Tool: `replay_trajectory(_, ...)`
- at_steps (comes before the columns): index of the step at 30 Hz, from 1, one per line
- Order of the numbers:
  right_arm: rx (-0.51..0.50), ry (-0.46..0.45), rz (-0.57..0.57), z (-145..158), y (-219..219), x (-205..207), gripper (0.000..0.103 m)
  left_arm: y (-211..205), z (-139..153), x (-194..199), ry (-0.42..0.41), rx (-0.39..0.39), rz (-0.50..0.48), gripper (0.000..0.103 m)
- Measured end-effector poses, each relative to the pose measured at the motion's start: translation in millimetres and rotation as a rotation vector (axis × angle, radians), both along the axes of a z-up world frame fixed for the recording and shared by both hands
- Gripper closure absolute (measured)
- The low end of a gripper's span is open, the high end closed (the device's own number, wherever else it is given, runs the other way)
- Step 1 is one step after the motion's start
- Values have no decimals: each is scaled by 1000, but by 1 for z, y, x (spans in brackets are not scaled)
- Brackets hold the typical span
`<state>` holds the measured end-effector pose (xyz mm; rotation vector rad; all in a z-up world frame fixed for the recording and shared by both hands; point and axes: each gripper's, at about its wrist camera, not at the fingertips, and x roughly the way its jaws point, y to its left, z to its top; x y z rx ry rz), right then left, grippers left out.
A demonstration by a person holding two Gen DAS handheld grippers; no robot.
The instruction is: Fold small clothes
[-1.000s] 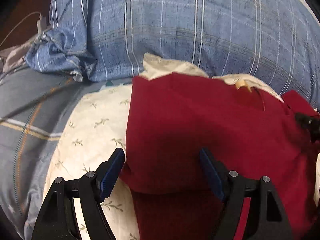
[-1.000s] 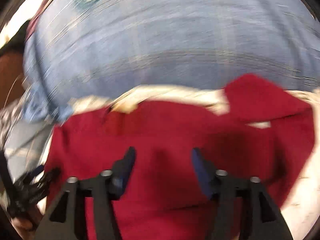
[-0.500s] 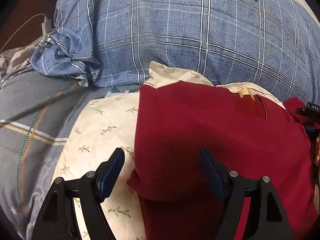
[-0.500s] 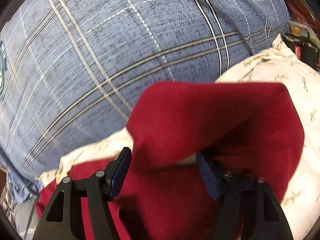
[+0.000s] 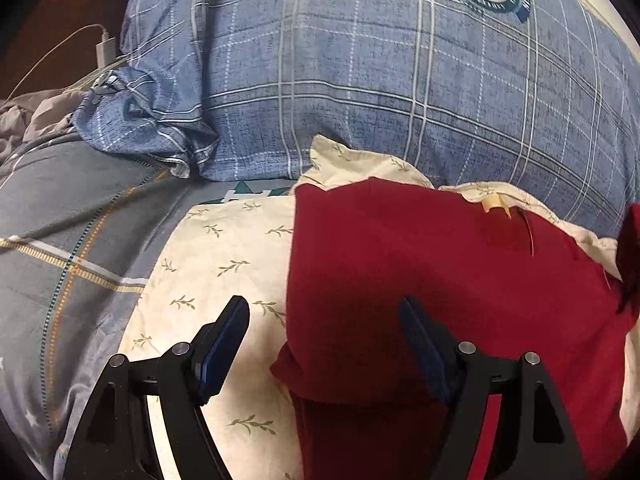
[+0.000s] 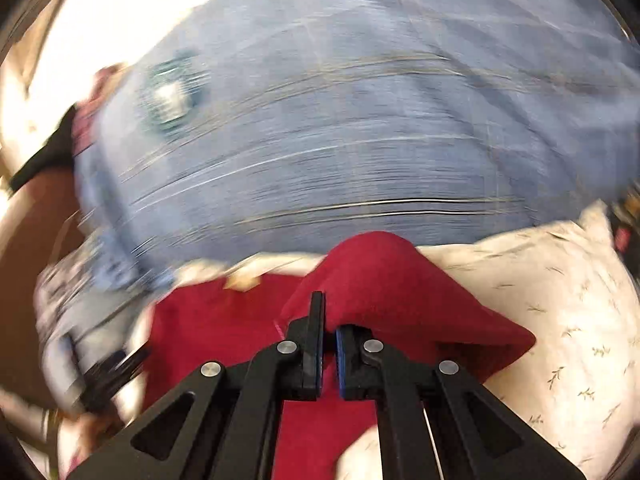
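Note:
A dark red garment (image 5: 420, 272) lies spread on a cream leaf-print pillow (image 5: 216, 264), its collar tag at the far side. My left gripper (image 5: 323, 308) hangs open over the garment's near left edge, one finger above the cream cloth and one above the red, touching nothing. In the blurred right wrist view my right gripper (image 6: 328, 320) is shut on a fold of the red garment (image 6: 380, 280), which rises in a peak above the flat part. That raised flap shows at the right edge of the left wrist view.
A big blue plaid pillow (image 5: 360, 80) stands right behind the garment and fills the far side of both views. Grey striped bedding (image 5: 60, 220) lies to the left, with a white charger and cable (image 5: 105, 50) beyond it. Cream pillow (image 6: 560, 300) lies to the right.
My right gripper's jaws closed on a fold of the red garment and lifted it, swinging the view left. The left gripper stayed open and nearly still.

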<state>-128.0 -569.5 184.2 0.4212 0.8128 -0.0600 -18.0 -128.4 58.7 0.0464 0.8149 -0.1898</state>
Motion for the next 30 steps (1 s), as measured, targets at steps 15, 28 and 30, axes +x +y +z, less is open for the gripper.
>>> replay_trajectory(15,67,228,475,-87,208,155,67,41,10,10,-17,-127,83,27)
replay_trajectory(28,-110,91,91,-67,84,-1,47,13,1,13,-10,-114,-51,27)
replay_trajectory(30,-155,98,72,-75,77,-22,47,9,-2,18,7,-117,-55,27)
